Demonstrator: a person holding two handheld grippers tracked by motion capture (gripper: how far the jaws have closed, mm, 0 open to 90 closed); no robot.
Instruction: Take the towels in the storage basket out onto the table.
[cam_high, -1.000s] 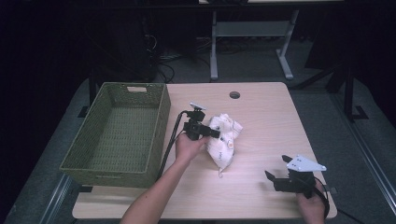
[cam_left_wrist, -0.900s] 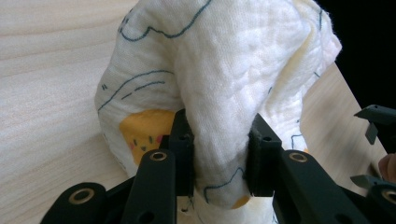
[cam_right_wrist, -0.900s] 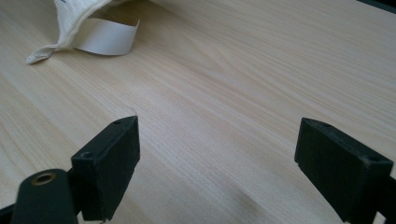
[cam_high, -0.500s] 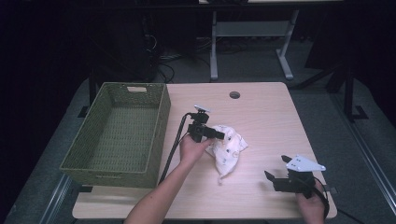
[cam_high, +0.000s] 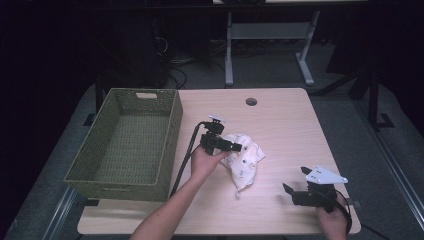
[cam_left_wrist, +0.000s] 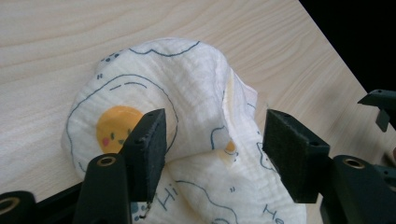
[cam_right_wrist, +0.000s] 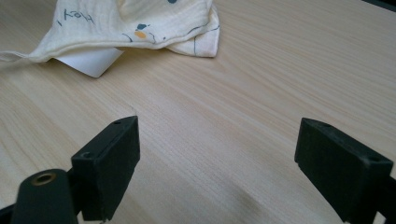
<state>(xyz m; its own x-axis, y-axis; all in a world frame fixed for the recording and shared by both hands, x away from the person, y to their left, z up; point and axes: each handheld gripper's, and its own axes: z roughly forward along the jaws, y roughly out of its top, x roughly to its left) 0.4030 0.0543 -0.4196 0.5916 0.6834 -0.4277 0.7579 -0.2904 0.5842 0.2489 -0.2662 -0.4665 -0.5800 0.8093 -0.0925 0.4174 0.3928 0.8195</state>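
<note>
While the left gripper (cam_high: 235, 146) hangs over the crumpled white muslin cloth printed with fried eggs and blue outlines (cam_high: 243, 161), we see its jaws have just been opening, and in the left gripper view (cam_left_wrist: 212, 156) a ridge of fabric stands up between the pads without either one pressing on it. So we judge this a release: the cloth lies in a heap on the pale wooden table (cam_high: 285, 125), near the middle, just right of the empty olive-green woven basket (cam_high: 127, 137) and apart from it. Over at the near right corner, the right gripper (cam_high: 296, 191) waits with its jaws spread wide over bare wood, nothing between them (cam_right_wrist: 217, 154). From its view we catch the cloth's edge (cam_right_wrist: 140, 23) and a plain white tag (cam_right_wrist: 91, 59) poking out beneath; no writing shows on it. Next, we reckon, the cloth wants a fresh pinch at an edge or corner, perhaps with both grippers. Lettering on the cloth: "Hi" reads clearly near the left pad, "He" is cut off at the lower edge, and one more word stays unclear to us.
</note>
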